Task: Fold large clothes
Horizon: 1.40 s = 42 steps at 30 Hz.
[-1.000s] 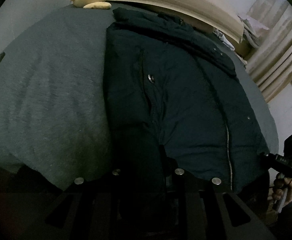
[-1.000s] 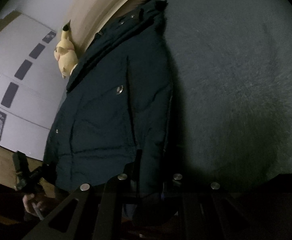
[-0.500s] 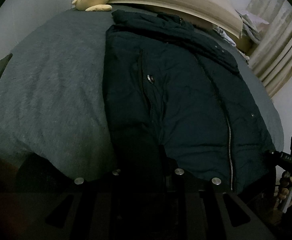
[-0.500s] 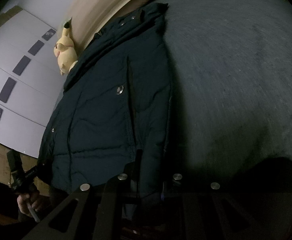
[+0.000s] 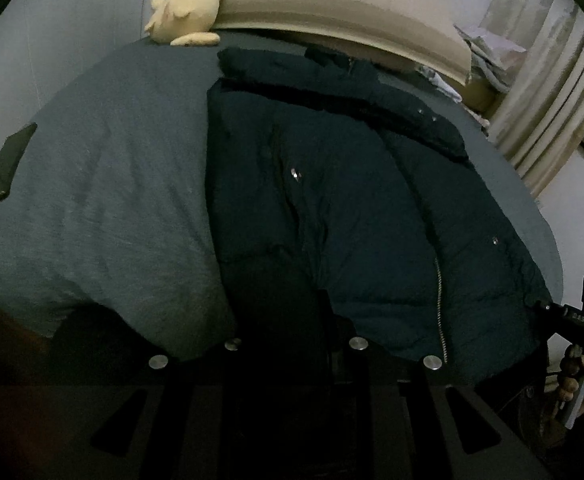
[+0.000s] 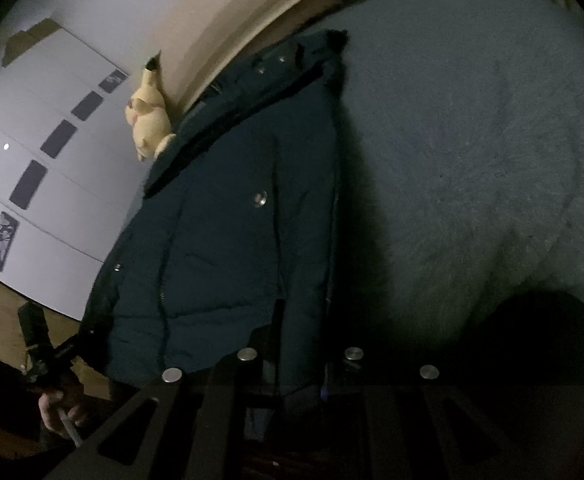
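With both grippers, left gripper (image 5: 292,344) and right gripper (image 6: 297,364), clamped on the puffer jacket (image 5: 351,208) hem, lift evenly, fingers tight, keeping corners level.

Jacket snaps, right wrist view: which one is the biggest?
The silver snap mid-chest on the jacket. The collar snaps and the front-edge snap are just small dots.

Jacket (image 5: 351,216) hem hides both claw tips in shadow; grip contact unclear.
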{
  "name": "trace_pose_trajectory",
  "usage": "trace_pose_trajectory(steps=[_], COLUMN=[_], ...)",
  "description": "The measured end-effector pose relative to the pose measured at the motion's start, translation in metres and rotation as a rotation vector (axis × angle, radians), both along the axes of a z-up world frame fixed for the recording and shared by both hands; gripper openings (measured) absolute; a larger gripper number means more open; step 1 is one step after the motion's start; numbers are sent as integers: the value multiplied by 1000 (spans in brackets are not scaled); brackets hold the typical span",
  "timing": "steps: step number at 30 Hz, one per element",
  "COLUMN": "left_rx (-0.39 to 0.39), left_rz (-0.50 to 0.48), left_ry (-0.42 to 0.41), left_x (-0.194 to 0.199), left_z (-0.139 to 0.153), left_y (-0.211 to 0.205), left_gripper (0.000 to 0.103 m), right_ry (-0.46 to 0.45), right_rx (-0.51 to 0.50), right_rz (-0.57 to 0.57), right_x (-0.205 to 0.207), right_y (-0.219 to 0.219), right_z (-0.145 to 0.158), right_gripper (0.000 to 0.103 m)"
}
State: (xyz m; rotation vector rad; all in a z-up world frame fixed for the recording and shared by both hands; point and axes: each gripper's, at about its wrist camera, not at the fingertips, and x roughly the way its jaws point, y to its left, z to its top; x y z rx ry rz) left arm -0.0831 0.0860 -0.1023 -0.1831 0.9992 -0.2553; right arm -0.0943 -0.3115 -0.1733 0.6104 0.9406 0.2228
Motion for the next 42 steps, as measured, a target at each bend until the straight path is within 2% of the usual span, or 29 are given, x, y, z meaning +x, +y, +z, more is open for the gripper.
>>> trace_pose_trajectory(steps=[15,28,42], left_rx=[-32,-54,-72], left_rz=[2,-16,-10], left_ry=[-60,-83,-70], left_x=[-14,-18,-20], left_z=[20,21,16], left_y=[10,17,20], left_gripper=[19,19,19], right_ry=[-87,-103,-87], right_rx=[30,9,0], right_rz=[3,8,4], right_x=[-27,-31,-31], right_y=[5,2,4], right_z=[28,39,40], right_gripper=[11,10,10])
